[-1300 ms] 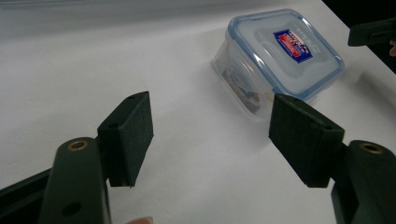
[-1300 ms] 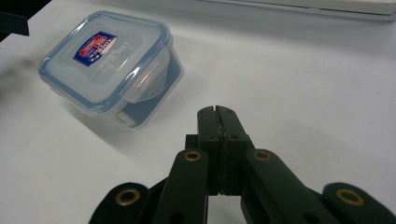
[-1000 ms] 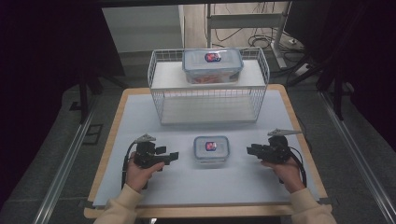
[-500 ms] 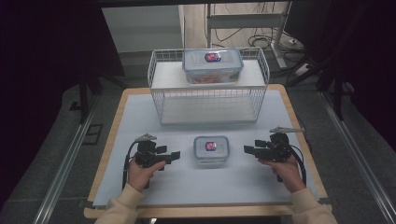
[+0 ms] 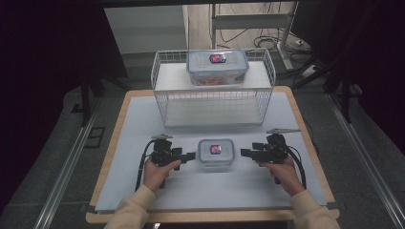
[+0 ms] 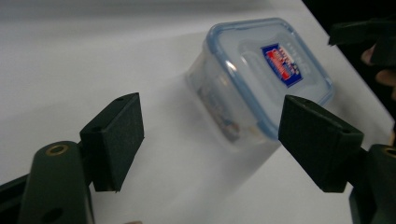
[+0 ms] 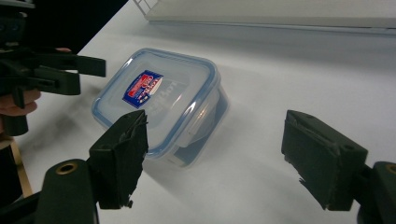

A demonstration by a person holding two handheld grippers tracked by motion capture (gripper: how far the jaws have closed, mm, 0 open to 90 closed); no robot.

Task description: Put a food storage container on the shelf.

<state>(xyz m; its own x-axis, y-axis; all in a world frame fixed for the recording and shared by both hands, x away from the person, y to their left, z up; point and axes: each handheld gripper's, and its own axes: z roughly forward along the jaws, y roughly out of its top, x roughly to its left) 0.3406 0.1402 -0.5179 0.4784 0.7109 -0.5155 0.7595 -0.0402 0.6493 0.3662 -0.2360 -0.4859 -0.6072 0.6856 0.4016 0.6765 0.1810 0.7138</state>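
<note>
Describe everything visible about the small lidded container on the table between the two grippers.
The small container is a clear plastic box with rounded corners and a blue-rimmed clear lid bearing a red and blue label. The lid is on, and a side latch flap shows. It sits upright and flat on the white table surface, in front of the wire basket. Nothing touches it: both grippers' jaws stand open, apart from its sides.

A wood-edged table [image 5: 305,129] with a pale top is set on a grey floor [image 5: 57,124]. Metal rails [image 5: 62,176] are laid along both sides. Cables [image 5: 248,33] are strewn beyond a desk frame [image 5: 253,19]; the surroundings are left dark.
</note>
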